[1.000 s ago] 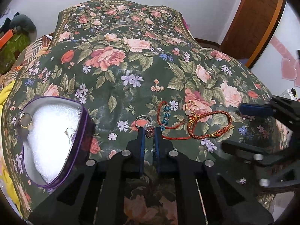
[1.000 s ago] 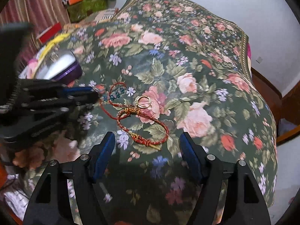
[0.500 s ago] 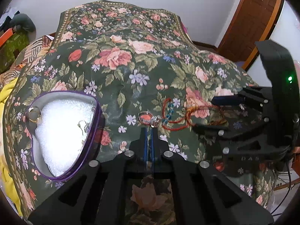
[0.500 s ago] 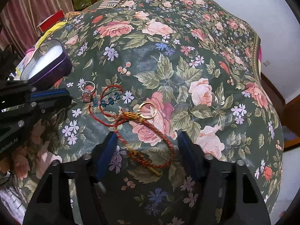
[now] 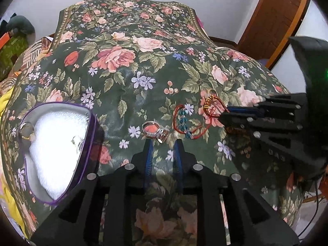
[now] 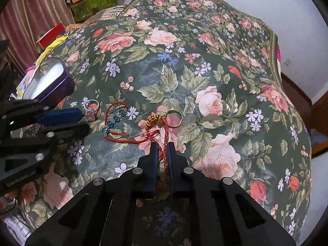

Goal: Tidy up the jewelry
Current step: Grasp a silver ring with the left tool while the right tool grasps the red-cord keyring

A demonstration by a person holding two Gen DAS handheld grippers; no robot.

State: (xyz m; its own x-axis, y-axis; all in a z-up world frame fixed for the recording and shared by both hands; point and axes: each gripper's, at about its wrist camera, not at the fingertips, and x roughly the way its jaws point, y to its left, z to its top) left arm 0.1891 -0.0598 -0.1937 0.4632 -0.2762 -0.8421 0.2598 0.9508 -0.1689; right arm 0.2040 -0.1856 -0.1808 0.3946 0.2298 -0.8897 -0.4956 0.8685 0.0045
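On floral cloth: left tongs (image 5: 163,143) now parted, ring (image 5: 155,131) released; right tongs (image 6: 162,146) clamped on red cord (image 6: 164,153).

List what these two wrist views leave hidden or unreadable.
- Red cord bracelet: its near end is hidden between the right gripper fingers in the right wrist view.
- Small item on the white padding of the purple box: too small and overexposed in the left wrist view to identify.
- Ring: stone detail blurred in the left wrist view.

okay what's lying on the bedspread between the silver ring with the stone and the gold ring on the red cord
The red cord with teal beads lies between the silver ring and the gold ring, clearest in the right wrist view.
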